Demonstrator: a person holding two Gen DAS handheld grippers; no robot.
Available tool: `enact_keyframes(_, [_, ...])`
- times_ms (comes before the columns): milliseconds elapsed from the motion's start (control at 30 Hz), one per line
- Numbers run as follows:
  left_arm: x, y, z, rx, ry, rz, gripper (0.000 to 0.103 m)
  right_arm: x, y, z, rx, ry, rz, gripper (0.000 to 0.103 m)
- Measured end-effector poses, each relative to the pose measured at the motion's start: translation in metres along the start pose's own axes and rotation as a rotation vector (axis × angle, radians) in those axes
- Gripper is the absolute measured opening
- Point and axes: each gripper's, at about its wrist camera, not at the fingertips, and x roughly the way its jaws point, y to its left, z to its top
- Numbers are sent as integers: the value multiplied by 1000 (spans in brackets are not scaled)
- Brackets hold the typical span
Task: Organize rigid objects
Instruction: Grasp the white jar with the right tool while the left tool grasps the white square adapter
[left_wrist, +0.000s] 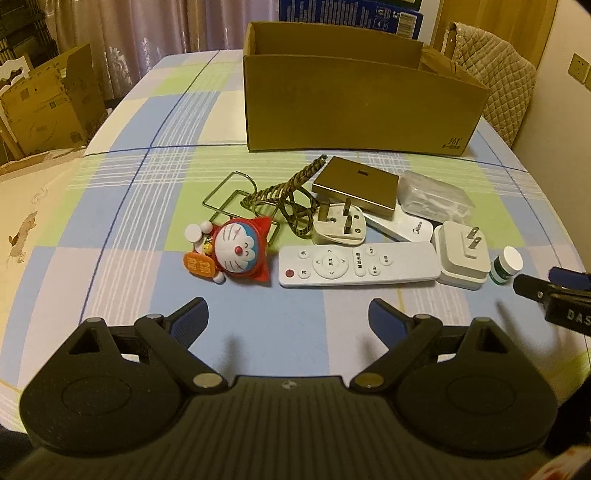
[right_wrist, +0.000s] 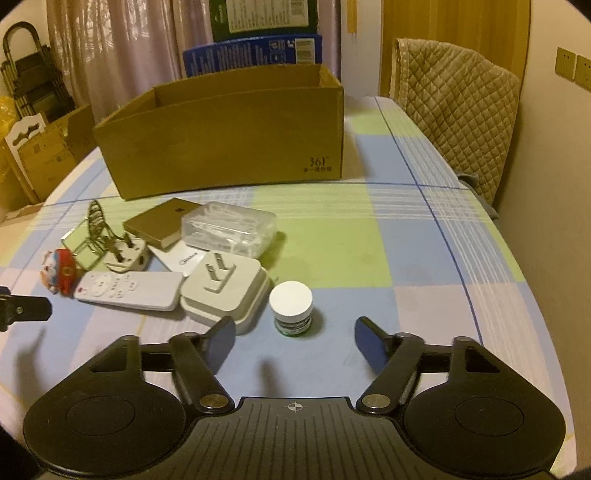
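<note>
An open cardboard box (left_wrist: 354, 107) (right_wrist: 229, 140) stands at the back of the checked tablecloth. In front of it lie a Doraemon toy (left_wrist: 236, 251), a white remote (left_wrist: 356, 264) (right_wrist: 129, 290), a white plug adapter (left_wrist: 461, 254) (right_wrist: 225, 291), a three-pin plug (left_wrist: 338, 225), a flat gold box (left_wrist: 356, 188), a clear plastic case (right_wrist: 229, 229) and a small white-capped bottle (left_wrist: 506, 266) (right_wrist: 291, 306). My left gripper (left_wrist: 288, 308) stands open just short of the remote, with nothing between its fingers. My right gripper (right_wrist: 295, 339) is open, and the bottle stands just ahead of its fingertips, untouched.
A wire stand with a braided cord (left_wrist: 236, 199) lies behind the toy. A second white remote (left_wrist: 406, 225) sits under the gold box. A quilt-covered chair (right_wrist: 458, 107) stands at the table's right edge. Cardboard boxes (left_wrist: 48, 107) stand on the floor at the left.
</note>
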Motion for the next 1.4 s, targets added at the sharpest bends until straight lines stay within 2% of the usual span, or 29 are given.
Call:
enact_keyframes(433, [20,-9,4,10,-7,-28,90,29,-4,5,-36,3,20,34])
enact_keyframes(600, [22,-9,5,13,-14,-35,89,35,1,6,-63,3,26,28])
enact_keyframes(700, [24,-8,5,11,-20,-40,88,37,4,7,-70,4,29,27])
enact_keyframes(867, [24,-16,5,23,-29,-89,86,33,4,7,-65,-4,15,27])
enact_keyframes(1200, [28,-78,10,117,-106,-246,82,8,-29,10,35,-44,-57,27])
enact_keyframes(1400, [42,-113,12,160,-125,-258,71,0,-48,8,84,-48,-75,27])
